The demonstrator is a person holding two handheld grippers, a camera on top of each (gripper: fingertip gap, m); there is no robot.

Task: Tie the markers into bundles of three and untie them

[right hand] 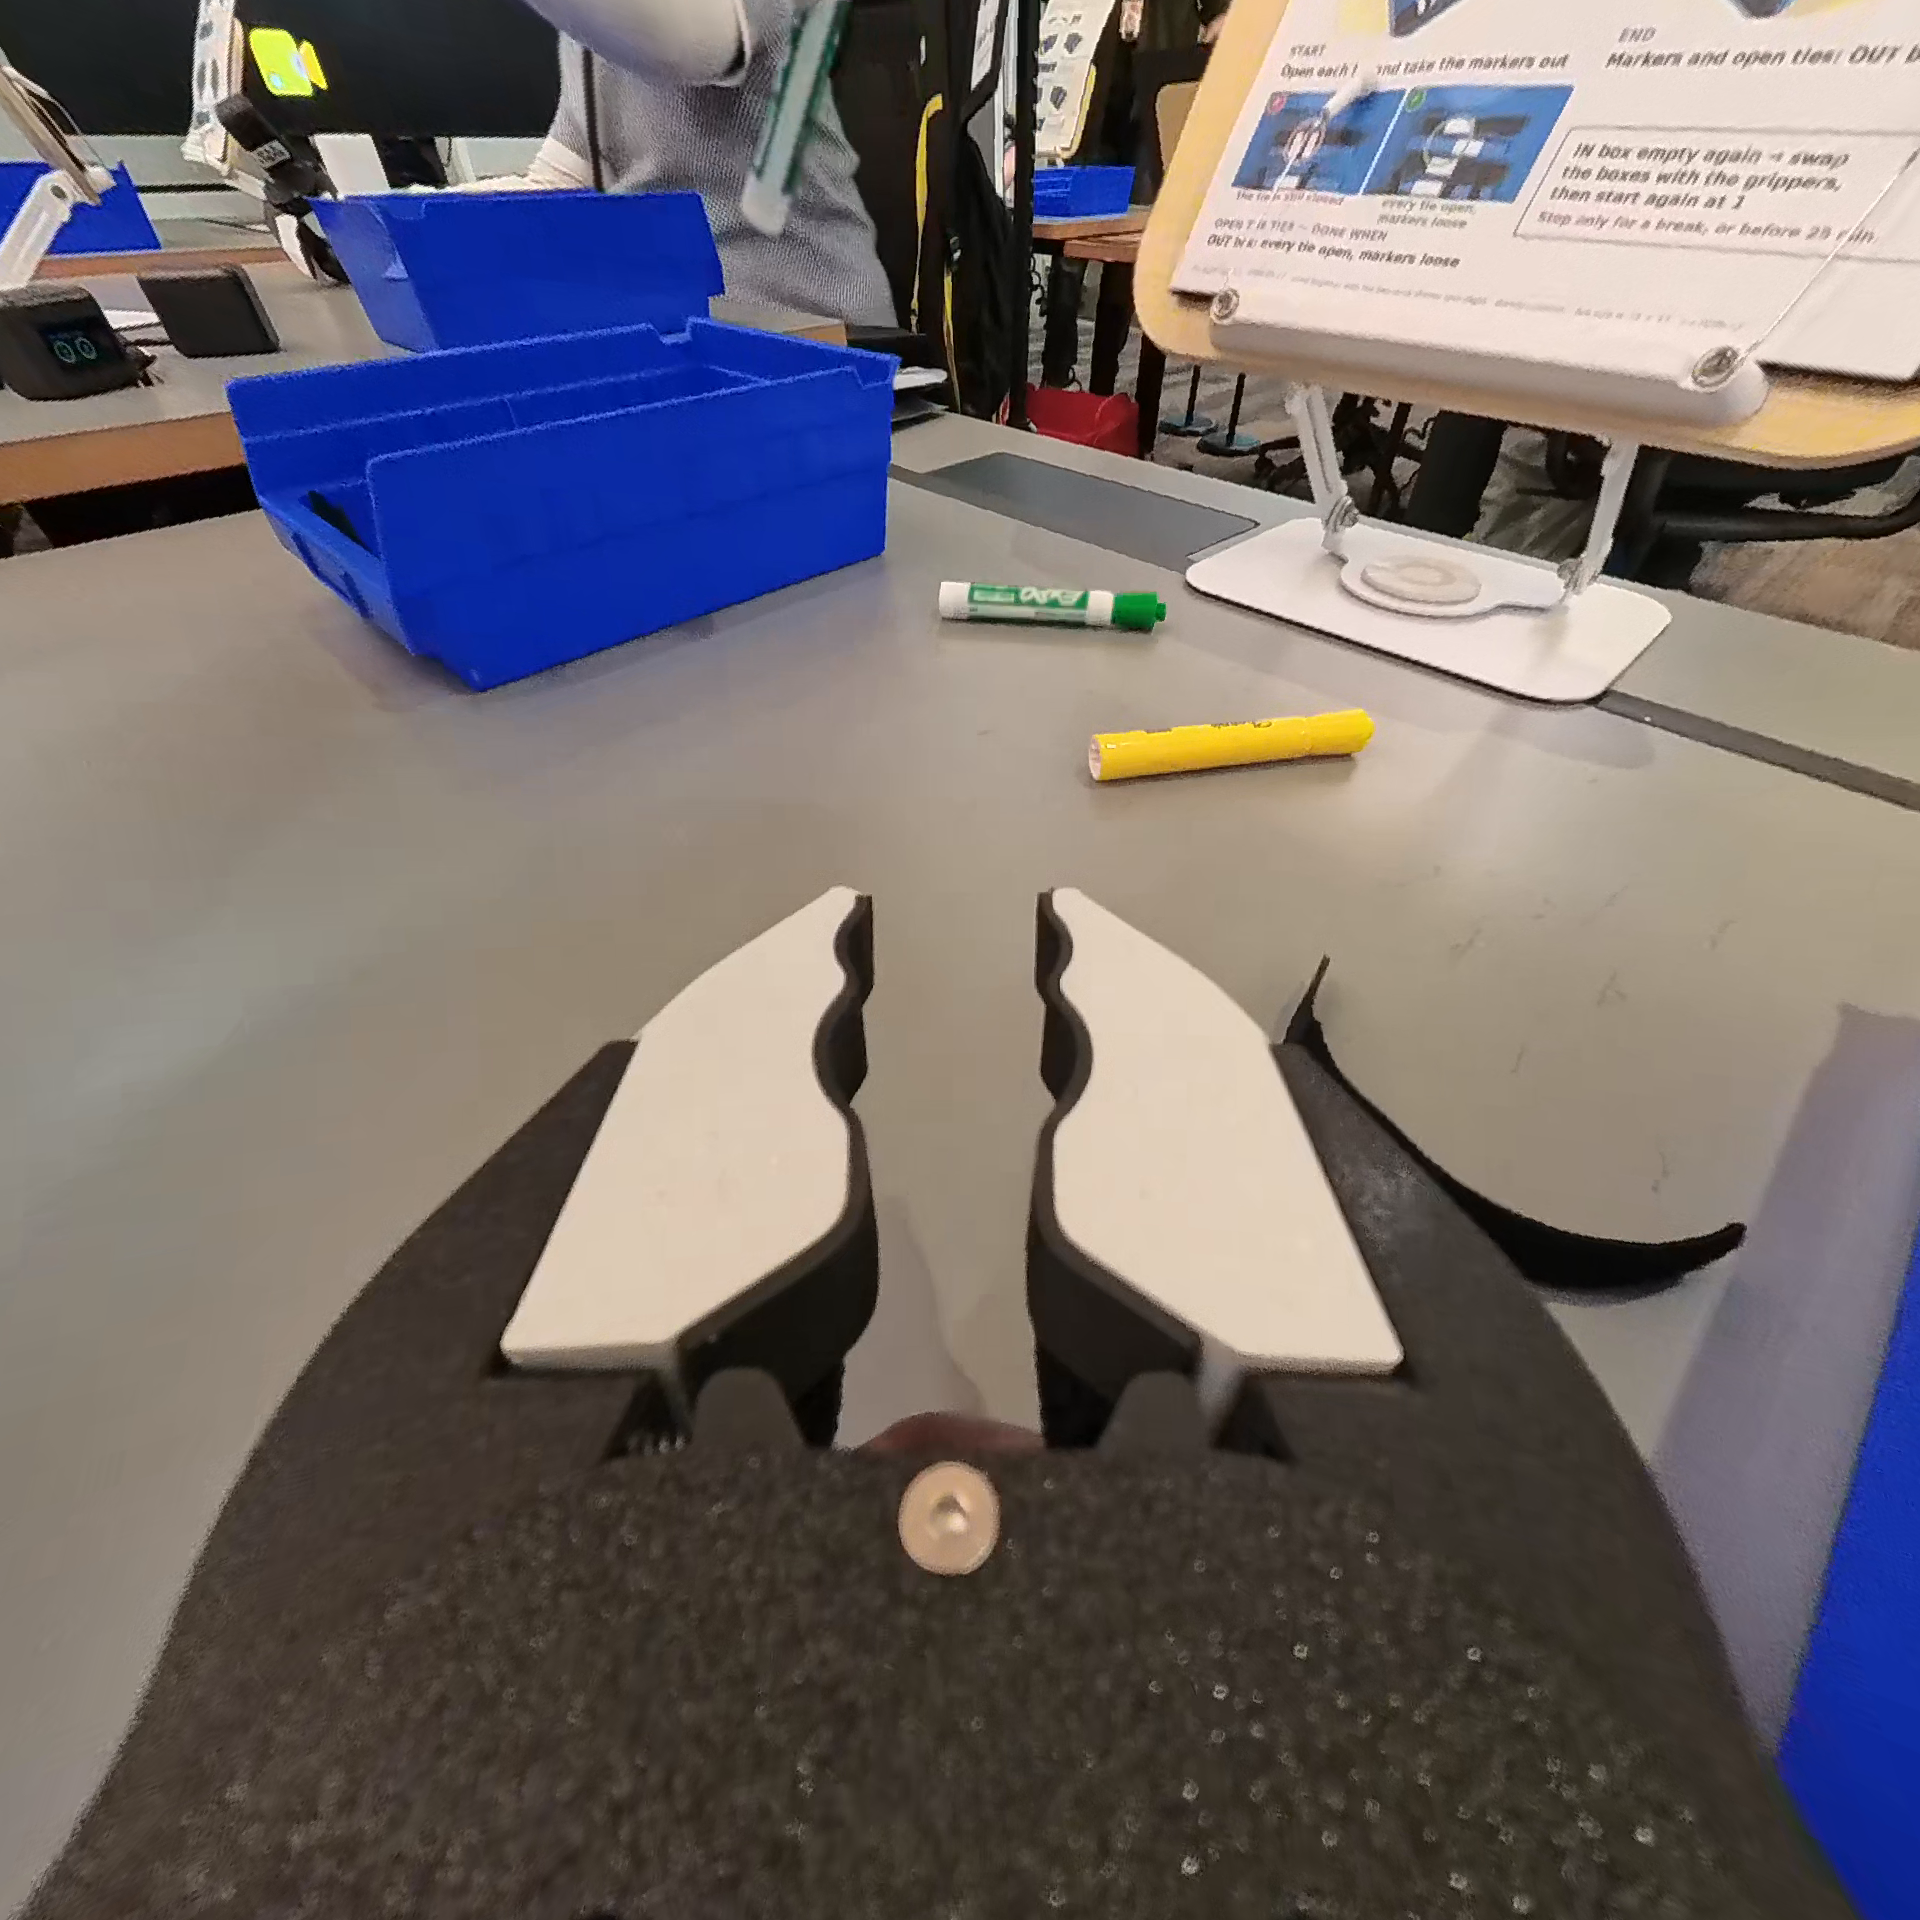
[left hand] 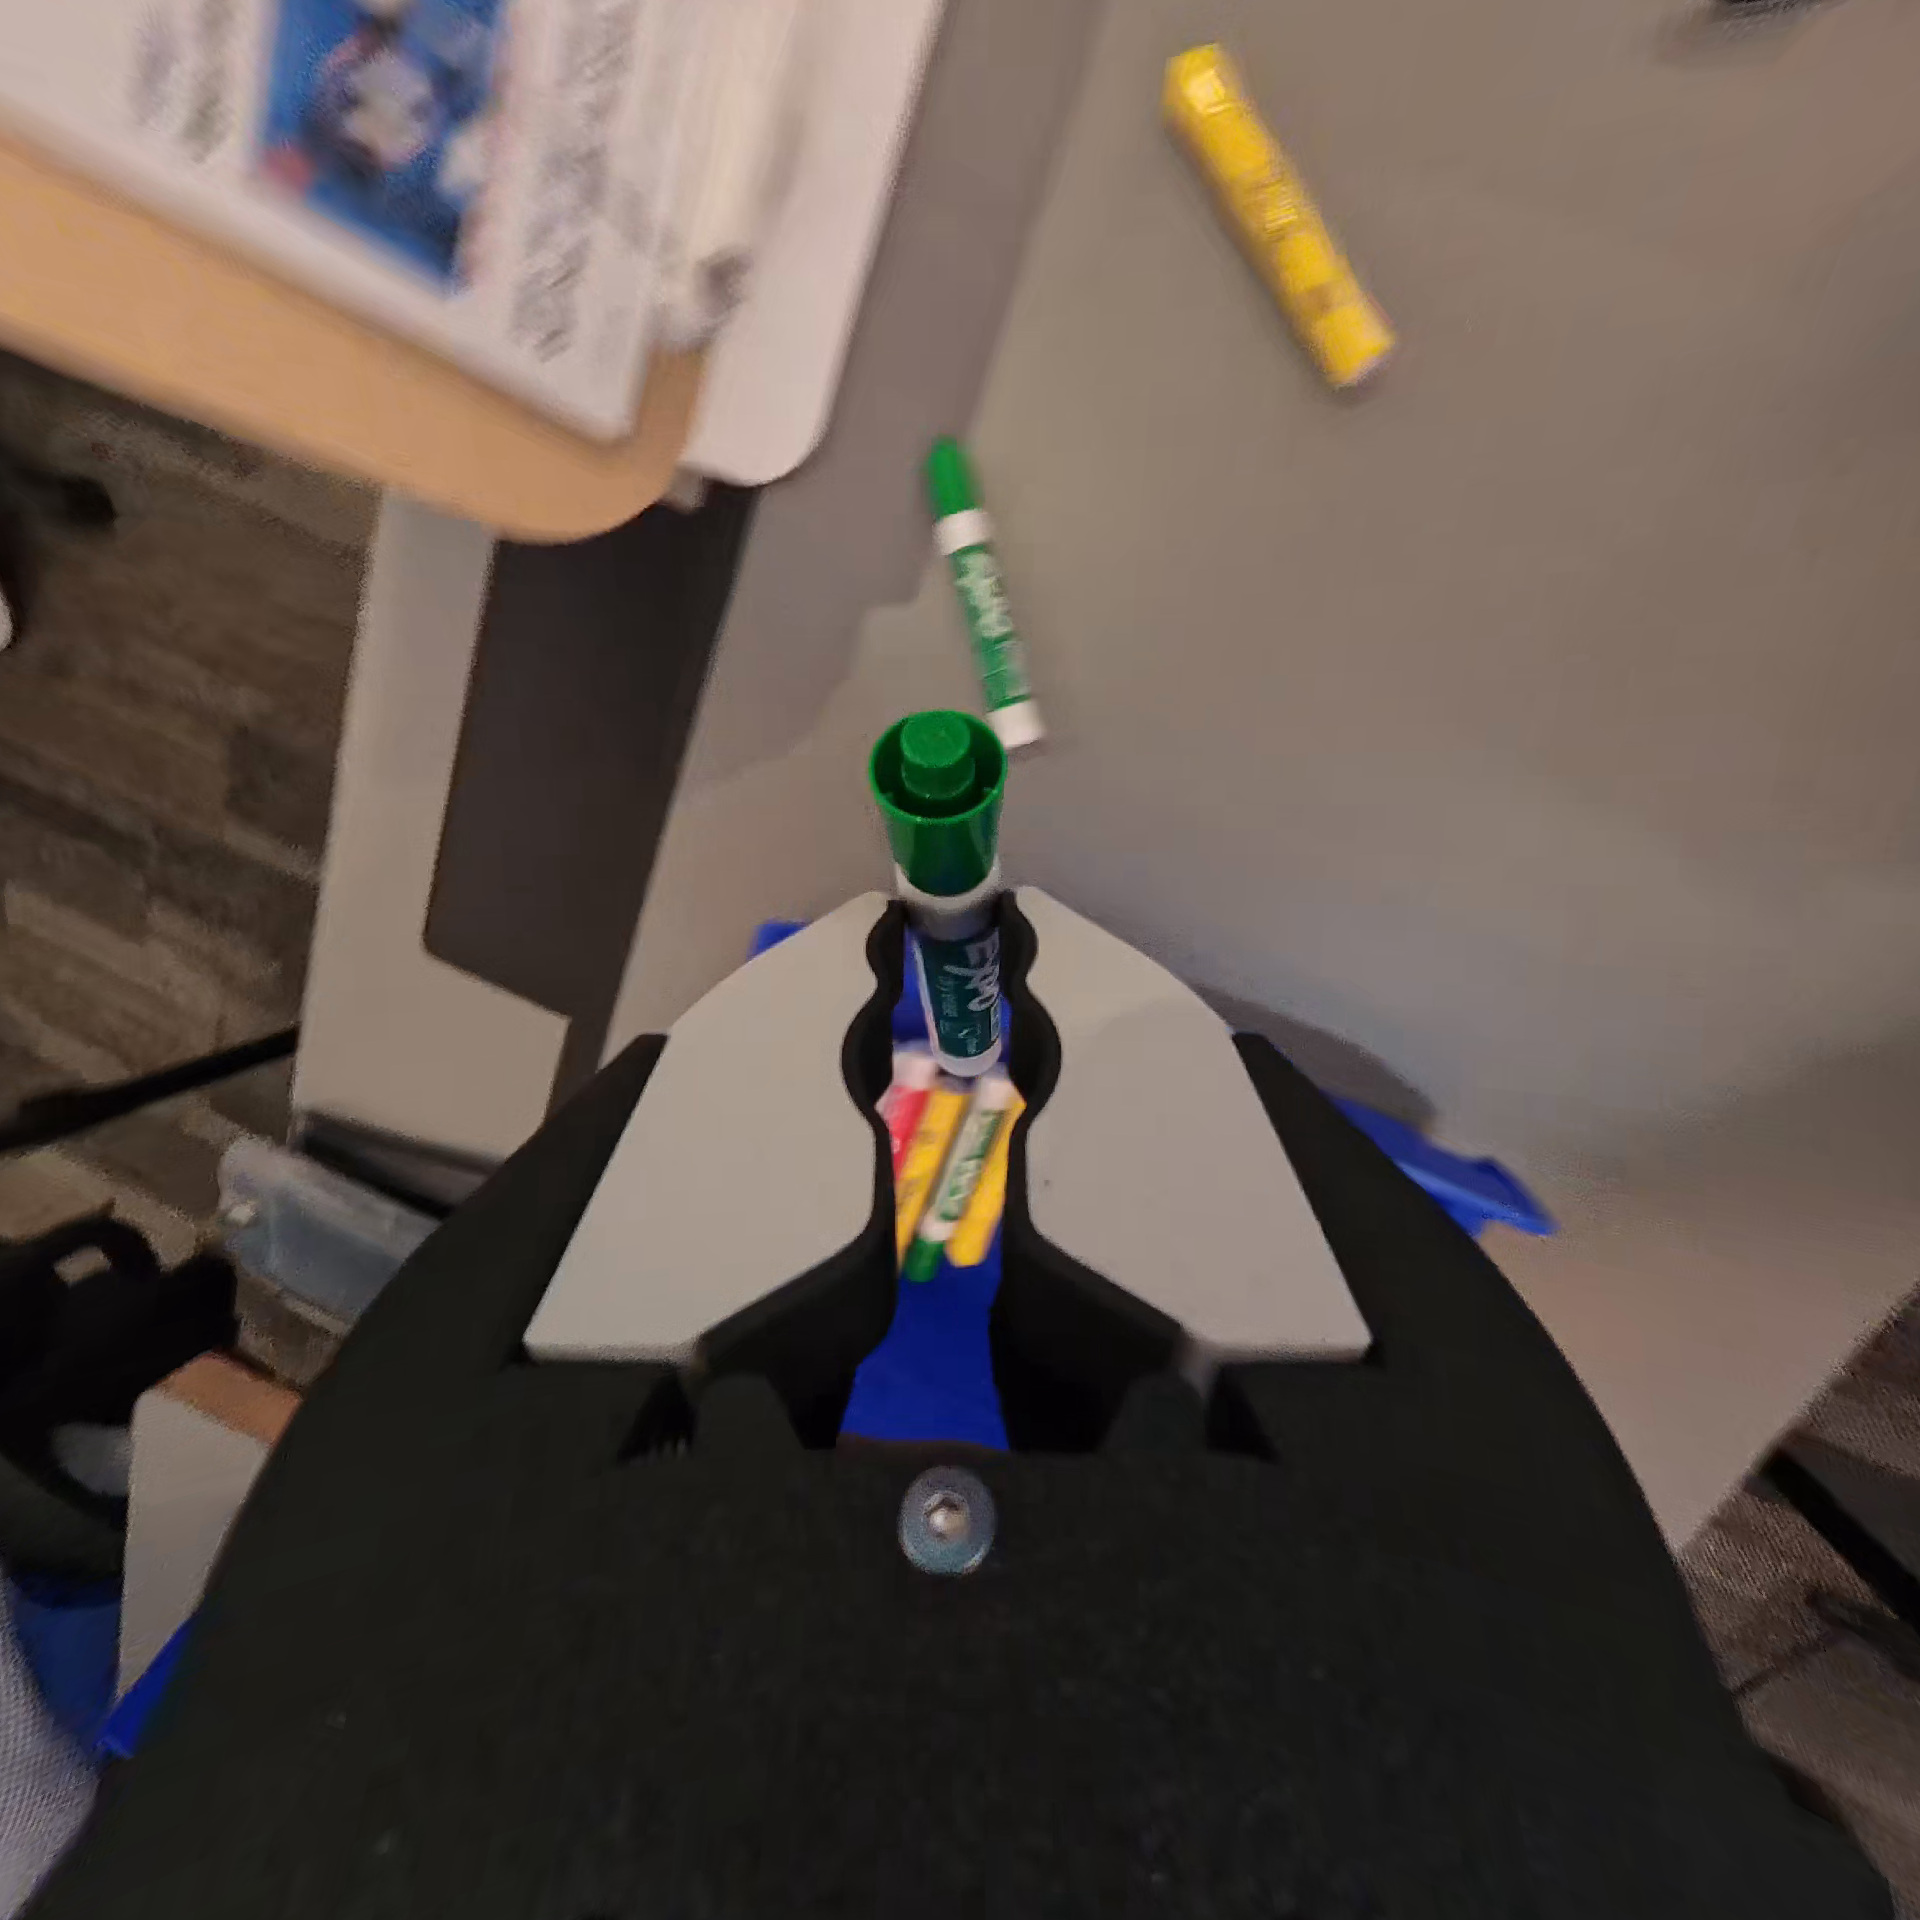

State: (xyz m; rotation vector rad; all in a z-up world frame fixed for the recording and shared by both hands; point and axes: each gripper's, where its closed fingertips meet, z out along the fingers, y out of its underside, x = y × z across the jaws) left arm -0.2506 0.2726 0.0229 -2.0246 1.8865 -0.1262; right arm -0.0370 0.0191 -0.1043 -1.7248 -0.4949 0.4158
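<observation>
My left gripper [left hand: 948,914] is shut on a green marker [left hand: 940,810], cap pointing away, held high above the grey table [left hand: 1455,727]. Through the gap between its fingers I see several markers [left hand: 945,1164] lying in a blue bin [left hand: 914,1361] below. A second green marker [left hand: 982,592] and a yellow marker [left hand: 1278,208] lie loose on the table; both also show in the right wrist view, green [right hand: 1049,605] and yellow [right hand: 1231,743]. My right gripper [right hand: 954,904] is open and empty, low over the table. A black tie strap [right hand: 1558,1236] lies right of it.
A blue bin [right hand: 582,520] stands at the back left of the table, with another blue bin [right hand: 520,260] behind it. A white stand [right hand: 1434,613] holding an instruction sheet is at the back right. A blue bin edge [right hand: 1860,1558] is at the near right. A person stands behind the table. Left tips to right tips: about 35 centimeters.
</observation>
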